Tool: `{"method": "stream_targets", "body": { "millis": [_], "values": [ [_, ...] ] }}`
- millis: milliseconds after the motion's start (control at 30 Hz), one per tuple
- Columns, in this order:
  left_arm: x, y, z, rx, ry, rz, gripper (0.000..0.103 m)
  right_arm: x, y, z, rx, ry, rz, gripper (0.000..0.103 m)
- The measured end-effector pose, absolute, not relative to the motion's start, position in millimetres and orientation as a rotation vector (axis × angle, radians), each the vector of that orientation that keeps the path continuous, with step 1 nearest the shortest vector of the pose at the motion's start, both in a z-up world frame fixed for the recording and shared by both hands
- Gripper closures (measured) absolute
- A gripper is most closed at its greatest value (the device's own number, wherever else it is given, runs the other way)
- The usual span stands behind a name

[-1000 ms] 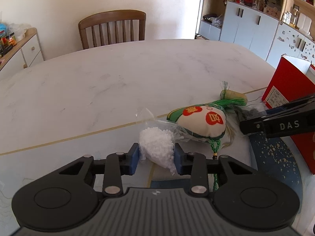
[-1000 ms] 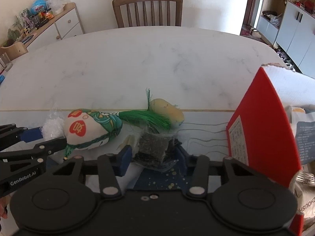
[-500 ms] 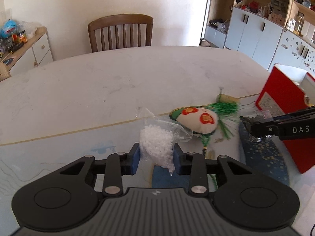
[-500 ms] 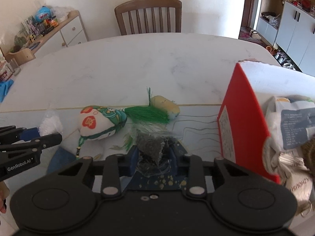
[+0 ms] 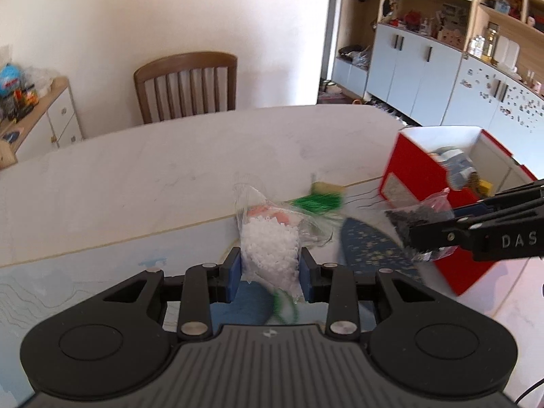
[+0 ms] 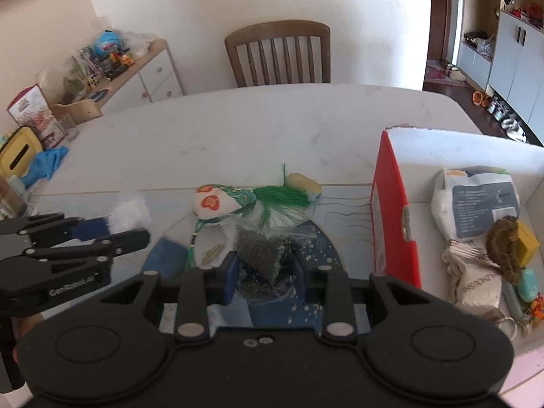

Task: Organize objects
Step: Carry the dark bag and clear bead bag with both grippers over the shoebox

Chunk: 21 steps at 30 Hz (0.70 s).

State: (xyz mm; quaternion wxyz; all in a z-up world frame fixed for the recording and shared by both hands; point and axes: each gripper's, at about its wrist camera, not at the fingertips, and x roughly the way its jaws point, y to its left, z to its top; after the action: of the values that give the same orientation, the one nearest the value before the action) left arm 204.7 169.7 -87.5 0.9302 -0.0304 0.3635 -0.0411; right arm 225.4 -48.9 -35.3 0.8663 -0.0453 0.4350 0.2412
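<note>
left wrist view: bag of white beads (image 5: pixel 270 255) stands upright in left gripper (image 5: pixel 270 273).

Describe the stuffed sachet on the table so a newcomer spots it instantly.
On the white table, just left of the red box, lies the stuffed sachet. It is the only cream fabric pouch with red-orange patches and a green tassel.

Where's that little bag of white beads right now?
The bag of white beads is pinched in the left gripper, held above the table, left of the red box.
</note>
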Motion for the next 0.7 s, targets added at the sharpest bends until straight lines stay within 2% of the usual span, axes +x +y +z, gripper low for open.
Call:
{"method": "stream_targets", "body": {
  "millis": [700],
  "values": [
    [194.4, 75.4, -24.5, -0.071, 0.676, -0.135, 0.069, 190.5, -121.8, 28.8, -0.131, 0.769, 0.507, 0.072]
  ]
}}
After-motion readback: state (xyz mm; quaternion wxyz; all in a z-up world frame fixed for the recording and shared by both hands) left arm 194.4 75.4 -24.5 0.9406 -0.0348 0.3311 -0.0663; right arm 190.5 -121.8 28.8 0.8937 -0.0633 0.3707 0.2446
